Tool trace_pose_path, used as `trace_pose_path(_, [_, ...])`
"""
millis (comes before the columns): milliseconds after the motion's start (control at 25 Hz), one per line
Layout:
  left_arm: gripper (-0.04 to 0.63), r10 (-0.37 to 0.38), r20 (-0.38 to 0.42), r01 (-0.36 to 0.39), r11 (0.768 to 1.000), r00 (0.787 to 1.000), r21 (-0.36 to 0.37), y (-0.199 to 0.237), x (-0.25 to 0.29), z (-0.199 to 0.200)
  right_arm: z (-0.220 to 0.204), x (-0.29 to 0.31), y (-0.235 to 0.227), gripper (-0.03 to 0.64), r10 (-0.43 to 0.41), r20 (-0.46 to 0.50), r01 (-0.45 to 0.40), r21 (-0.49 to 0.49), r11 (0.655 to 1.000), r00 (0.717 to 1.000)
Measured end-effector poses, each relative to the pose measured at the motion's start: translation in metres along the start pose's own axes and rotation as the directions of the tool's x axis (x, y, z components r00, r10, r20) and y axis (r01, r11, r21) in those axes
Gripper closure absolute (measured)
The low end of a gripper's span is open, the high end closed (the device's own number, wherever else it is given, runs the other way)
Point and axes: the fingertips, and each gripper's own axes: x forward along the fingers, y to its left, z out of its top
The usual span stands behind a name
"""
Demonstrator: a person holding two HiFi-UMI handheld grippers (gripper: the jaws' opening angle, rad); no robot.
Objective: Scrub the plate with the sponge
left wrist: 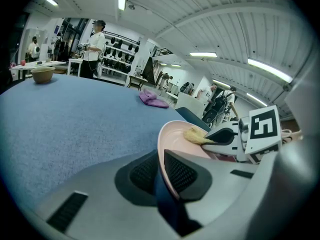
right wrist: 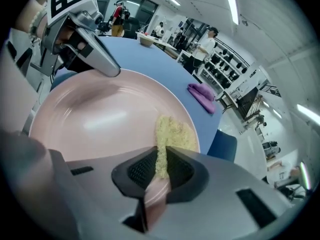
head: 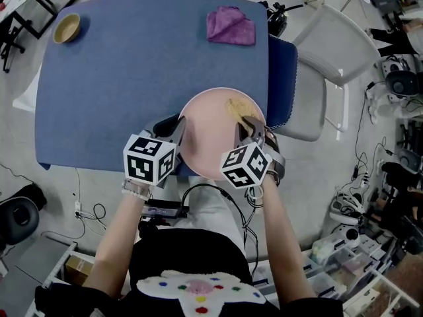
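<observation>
Clearly mid-scrub: the right gripper (right wrist: 161, 160) pinches the yellow sponge (right wrist: 176, 132) against the pink plate (right wrist: 100, 119), whose rim the left gripper (left wrist: 161, 170) clamps at the blue table's (head: 132, 78) near edge, toward its right corner. Next, I judge, sweep the sponge across the plate's face while the rim stays braced

Head view: from above the person, facing steeply down on the blue cloth-covered desk (head: 132, 78); far enough to hold the whole desk top.
Left gripper view: rides low on the left gripper (left wrist: 161, 170), looking along its jaws across the desk; very near the rim of the round pale pink plate (left wrist: 175, 140).
Right gripper view: rides on the right gripper (right wrist: 161, 166), looking down along its jaws into the plate, close up.
Shared: all three show plate, frayed yellow sponge (right wrist: 172, 134), crumpled purple cloth (head: 230, 26), small tan bowl (head: 67, 28); each gripper view shows the other gripper.
</observation>
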Motion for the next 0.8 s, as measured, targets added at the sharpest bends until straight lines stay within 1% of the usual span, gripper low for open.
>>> trace_pose_path(240, [0.554, 0.000, -0.016, 0.000, 1.000, 1.000, -0.002, 0.000, 0.002, 0.000, -0.019, -0.010, 0.003, 0.571, 0.004, -0.065, 0.000, 0.058, 0.998, 0.998])
trace_pose_path(520, [0.555, 0.009, -0.023, -0.009, 1.000, 1.000, -0.004, 0.000, 0.003, -0.001, -0.035, -0.024, 0.013, 0.571, 0.037, -0.115, -0.025, 0.106, 0.994, 0.993])
trace_pose_path(680, [0.557, 0.031, -0.029, -0.031, 1.000, 0.999, -0.001, 0.000, 0.004, -0.002, -0.041, -0.034, 0.024, 0.571, 0.065, -0.134, -0.049, 0.116, 0.992, 0.989])
trace_pose_path(800, [0.558, 0.044, -0.034, -0.044, 0.999, 0.998, 0.007, 0.001, 0.005, -0.003, -0.044, -0.042, 0.035, 0.571, 0.102, -0.144, -0.088, 0.103, 0.991, 0.984])
